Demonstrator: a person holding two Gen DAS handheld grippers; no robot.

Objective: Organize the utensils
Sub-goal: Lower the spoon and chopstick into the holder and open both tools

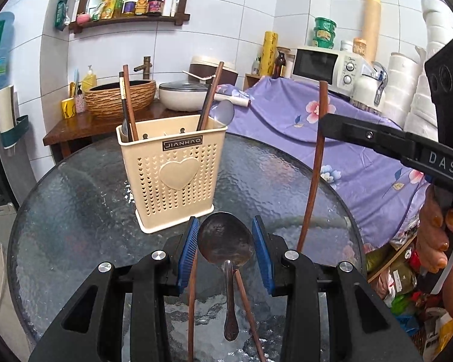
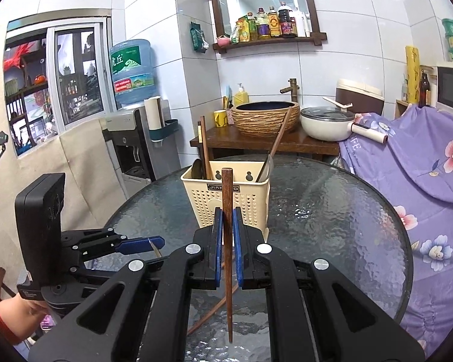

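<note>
Left gripper (image 1: 225, 252) clamped on a metal spoon (image 1: 226, 247), blue pads (image 1: 187, 253) pressing the bowl's two edges, bowl up, handle hanging down above the glass. Lifted clear of the surface (image 1: 75, 211).

Right gripper (image 2: 225, 247) closed on a single brown chopstick (image 2: 227, 241), pinched between its blue pads (image 2: 216, 250), held nearly upright with the blunt end up and the thin tip pointing down at the surface (image 2: 332, 226). Same stick (image 1: 312, 175) visible from the left wrist, standing upright to the right of the spoon, gripped near its top by the right gripper (image 1: 329, 126).

Two more chopsticks (image 1: 191, 301) lying loose on the glass below the spoon, one on each side of the handle.

Beyond, a cream perforated holder (image 1: 172, 178) with a heart on its front, standing upright on the round glass surface. Inside it already: chopsticks (image 1: 128, 102) and a spoon (image 1: 225, 111) poking above the rim, leaning toward left and right corners.

Further back, a wooden counter with a woven basin (image 1: 120, 98) and a white pot (image 1: 184, 96); purple flowered cloth (image 1: 287, 114) off to the right.
</note>
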